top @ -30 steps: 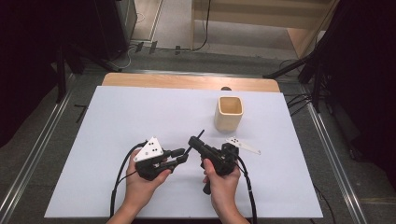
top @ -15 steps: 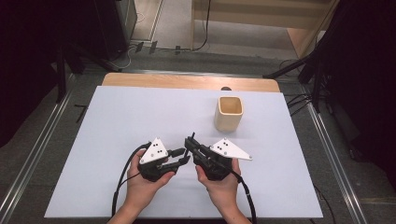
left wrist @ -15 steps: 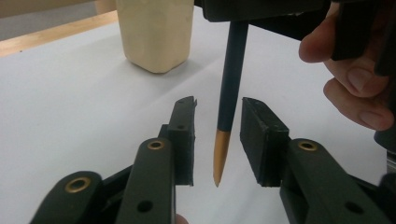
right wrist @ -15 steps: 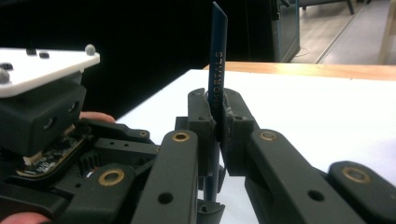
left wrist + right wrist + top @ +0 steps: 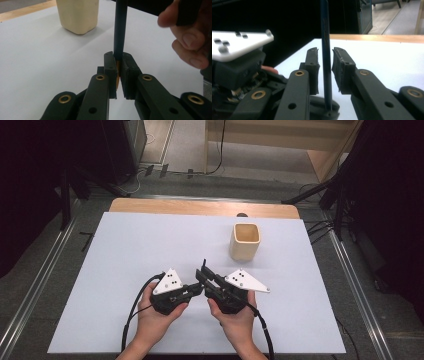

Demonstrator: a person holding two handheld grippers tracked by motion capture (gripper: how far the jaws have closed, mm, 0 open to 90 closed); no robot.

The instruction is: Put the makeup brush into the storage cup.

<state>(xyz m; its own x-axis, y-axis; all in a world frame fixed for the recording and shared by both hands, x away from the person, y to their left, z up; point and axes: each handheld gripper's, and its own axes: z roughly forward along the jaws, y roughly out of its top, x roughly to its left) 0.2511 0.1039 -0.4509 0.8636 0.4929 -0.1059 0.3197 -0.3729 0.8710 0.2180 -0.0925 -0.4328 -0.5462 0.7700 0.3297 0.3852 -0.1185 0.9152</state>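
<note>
A thin dark blue pencil (image 5: 120,27) stands upright between the two grippers, which meet tip to tip at the table's near middle. My left gripper (image 5: 119,56) (image 5: 199,287) is shut on the pencil's lower end, where an orange part shows; its jaws have just been closing. My right gripper (image 5: 325,53) (image 5: 202,270) has just been opening. The pencil (image 5: 325,50) runs through the gap between its jaws, and neither pad presses on it. A cream square cup (image 5: 245,241) stands farther back on the right and shows near in the left gripper view as the cup (image 5: 77,15).
The white table sheet (image 5: 150,240) lies on a wooden top whose far edge (image 5: 200,207) shows. The right hand's fingers (image 5: 190,42) sit close beside the pencil. Dark stands and cables flank the table on the floor.
The right gripper has turned so its white plate faces up and has drawn close to the left gripper. The pencil no longer sticks out up and to the left.
</note>
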